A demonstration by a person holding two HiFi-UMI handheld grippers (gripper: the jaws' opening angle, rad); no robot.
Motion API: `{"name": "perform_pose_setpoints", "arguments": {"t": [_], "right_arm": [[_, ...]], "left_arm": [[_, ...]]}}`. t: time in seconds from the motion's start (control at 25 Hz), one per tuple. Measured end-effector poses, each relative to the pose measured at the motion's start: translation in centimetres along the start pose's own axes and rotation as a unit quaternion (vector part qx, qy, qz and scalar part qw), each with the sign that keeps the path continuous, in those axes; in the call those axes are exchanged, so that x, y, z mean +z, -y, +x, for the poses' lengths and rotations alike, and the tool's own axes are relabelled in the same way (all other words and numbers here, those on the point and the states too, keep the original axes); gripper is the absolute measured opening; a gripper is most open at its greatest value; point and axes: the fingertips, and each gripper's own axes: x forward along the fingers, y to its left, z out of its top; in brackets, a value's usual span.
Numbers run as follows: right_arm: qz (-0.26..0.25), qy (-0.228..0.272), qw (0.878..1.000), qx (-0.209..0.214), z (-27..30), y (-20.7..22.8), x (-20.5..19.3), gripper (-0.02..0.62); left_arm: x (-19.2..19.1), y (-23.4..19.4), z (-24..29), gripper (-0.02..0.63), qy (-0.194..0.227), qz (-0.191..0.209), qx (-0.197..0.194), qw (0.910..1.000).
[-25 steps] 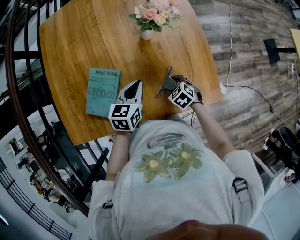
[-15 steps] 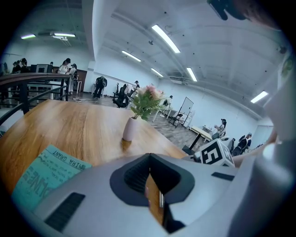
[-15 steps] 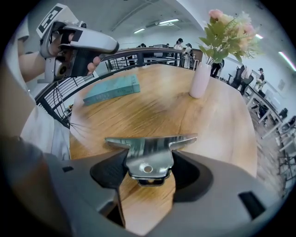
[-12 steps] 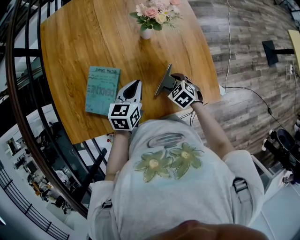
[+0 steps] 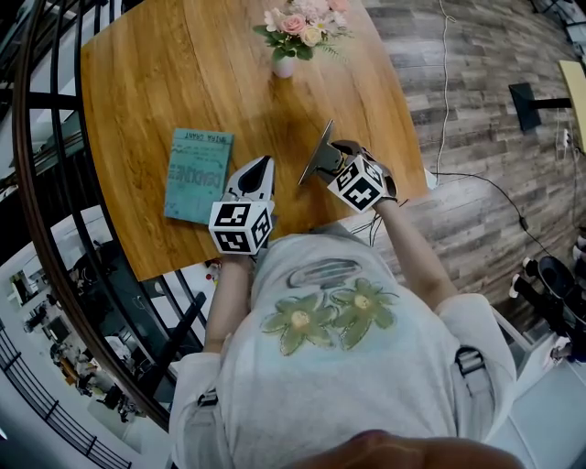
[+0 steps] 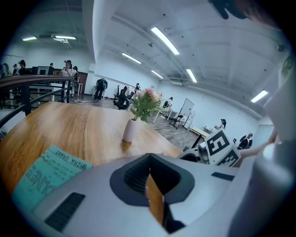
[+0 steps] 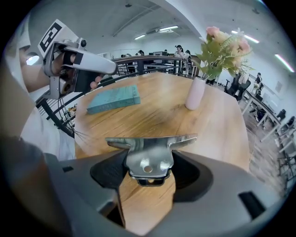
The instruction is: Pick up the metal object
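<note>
Pinching the metal object point(image 7: 150, 157) between its two jaws, my right gripper point(image 7: 148, 172) holds it by its lower tab. The wide, flanged top edge of the piece lies crosswise just beyond the jaw tips. From the head view the object point(image 5: 316, 154) shows as a thin plate standing tilted at the front of that gripper point(image 5: 328, 159). Wood grain shows beneath it in the right gripper view.

My left gripper point(image 6: 150, 185) has its jaws pressed together with only a thin seam between them and nothing in it. It point(image 5: 260, 170) points up the table beside the right one, apart from it.

The one container here is a small white vase point(image 5: 285, 66), upright on the round wooden table point(image 5: 165, 64), holding a bunch of pink and cream flowers point(image 5: 302, 22) with green leaves. The metal object is on my side of the vase, a little to its right and well apart from it, with bare wood between them.

A teal book point(image 5: 198, 176) lies flat, nearer to me than the vase and off to its left, just beside the left gripper's jaws. Farther left of the vase, dark railing bars point(image 5: 41, 137) curve round the table's edge. To its right the plank floor point(image 5: 476, 101) carries a thin cable point(image 5: 446, 92).
</note>
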Motion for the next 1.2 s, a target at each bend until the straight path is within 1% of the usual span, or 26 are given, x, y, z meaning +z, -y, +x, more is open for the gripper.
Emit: {"name": "perform_pose_setpoints", "arguments": {"t": [0.4, 1.2], "right_arm": [[-0.002, 0.028, 1.0, -0.008, -1.8, 0.3, 1.3, 0.29], [-0.015, 0.086, 0.996, -0.019, -6.2, -0.5, 4.7, 0.291]], "left_arm": [[0.6, 0.3, -0.3, 0.014, 0.009, 0.005, 0.003, 0.9999], [1.1, 0.6, -1.0, 0.014, 0.017, 0.008, 0.006, 0.9998]]}}
